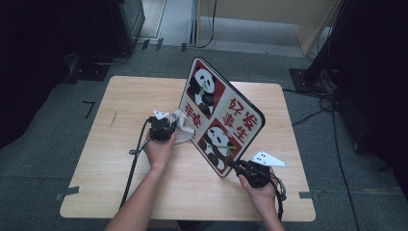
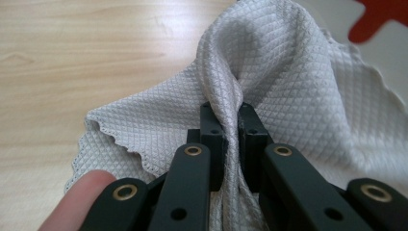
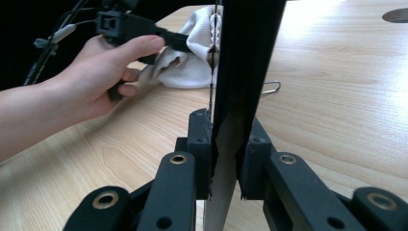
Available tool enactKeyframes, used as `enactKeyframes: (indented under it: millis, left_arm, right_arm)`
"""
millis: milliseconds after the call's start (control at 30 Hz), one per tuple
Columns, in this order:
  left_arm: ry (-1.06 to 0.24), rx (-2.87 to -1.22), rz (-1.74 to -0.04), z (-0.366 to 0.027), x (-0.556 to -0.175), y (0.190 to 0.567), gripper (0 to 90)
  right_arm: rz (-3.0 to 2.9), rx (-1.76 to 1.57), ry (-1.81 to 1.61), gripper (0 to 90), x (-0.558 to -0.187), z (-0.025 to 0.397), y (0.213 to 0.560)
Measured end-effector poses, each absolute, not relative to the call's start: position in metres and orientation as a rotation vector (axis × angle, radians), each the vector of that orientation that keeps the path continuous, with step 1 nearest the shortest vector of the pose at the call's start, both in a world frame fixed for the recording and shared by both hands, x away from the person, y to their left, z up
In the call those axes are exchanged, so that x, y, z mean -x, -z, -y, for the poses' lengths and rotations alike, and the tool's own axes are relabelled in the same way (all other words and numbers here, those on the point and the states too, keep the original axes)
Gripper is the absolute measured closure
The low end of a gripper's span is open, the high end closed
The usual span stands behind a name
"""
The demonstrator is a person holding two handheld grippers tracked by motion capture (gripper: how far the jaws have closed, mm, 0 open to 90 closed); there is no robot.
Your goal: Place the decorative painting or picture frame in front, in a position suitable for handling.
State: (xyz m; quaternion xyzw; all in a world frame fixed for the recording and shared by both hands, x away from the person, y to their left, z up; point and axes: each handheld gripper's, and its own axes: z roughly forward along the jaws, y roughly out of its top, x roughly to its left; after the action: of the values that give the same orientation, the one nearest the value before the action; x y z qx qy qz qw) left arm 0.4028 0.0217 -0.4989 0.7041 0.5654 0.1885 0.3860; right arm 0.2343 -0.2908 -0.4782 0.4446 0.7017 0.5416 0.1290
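A panda-printed tray (image 1: 219, 118) is held on edge above the worktop (image 1: 120, 139) while a pale cloth (image 1: 183, 126) is pressed to its face.

The tray is stood tilted on one corner, and that lower corner is clamped between the jaws of the right gripper (image 1: 238, 166), which are closed tight on its thin black rim (image 3: 240, 72). The cloth, a waffle-weave piece (image 2: 288, 91), is pinched in a bunched fold by the jaws of the left gripper (image 1: 168, 126), closed on it, and is held against the tray's printed side near its left edge, partly resting on the wood.
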Motion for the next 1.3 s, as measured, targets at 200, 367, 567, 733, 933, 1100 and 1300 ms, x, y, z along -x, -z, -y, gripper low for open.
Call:
enactKeyframes:
  millis: [200,367,567,733,933,1100,1300]
  left_arm:
    - [-0.376,-1.725,-1.437,-0.018,-0.413,0.490,85.6]
    - [-0.378,-1.713,-1.375,-0.010,-0.417,0.466,85.4]
    - [-0.400,-1.683,-1.314,-0.005,-0.422,0.438,85.1]
    - [-0.422,-1.674,-1.261,-0.001,-0.428,0.414,85.0]
    - [-0.470,-1.653,-1.184,0.007,-0.429,0.387,84.9]
    - [-0.480,-1.628,-1.135,0.015,-0.430,0.367,84.9]
    - [-0.529,-1.571,-1.075,0.023,-0.432,0.343,85.3]
  right_arm:
    - [-2.044,-1.292,-1.572,79.1,-0.234,0.290,0.478]
    - [-2.046,-1.289,-1.569,79.1,-0.234,0.290,0.478]
    - [-2.048,-1.288,-1.565,79.1,-0.234,0.290,0.477]
    - [-2.049,-1.287,-1.564,79.0,-0.234,0.290,0.477]
    - [-2.050,-1.290,-1.566,79.0,-0.234,0.290,0.477]
    - [-2.050,-1.288,-1.567,79.0,-0.234,0.290,0.478]
    - [-2.050,-1.288,-1.562,78.9,-0.234,0.290,0.477]
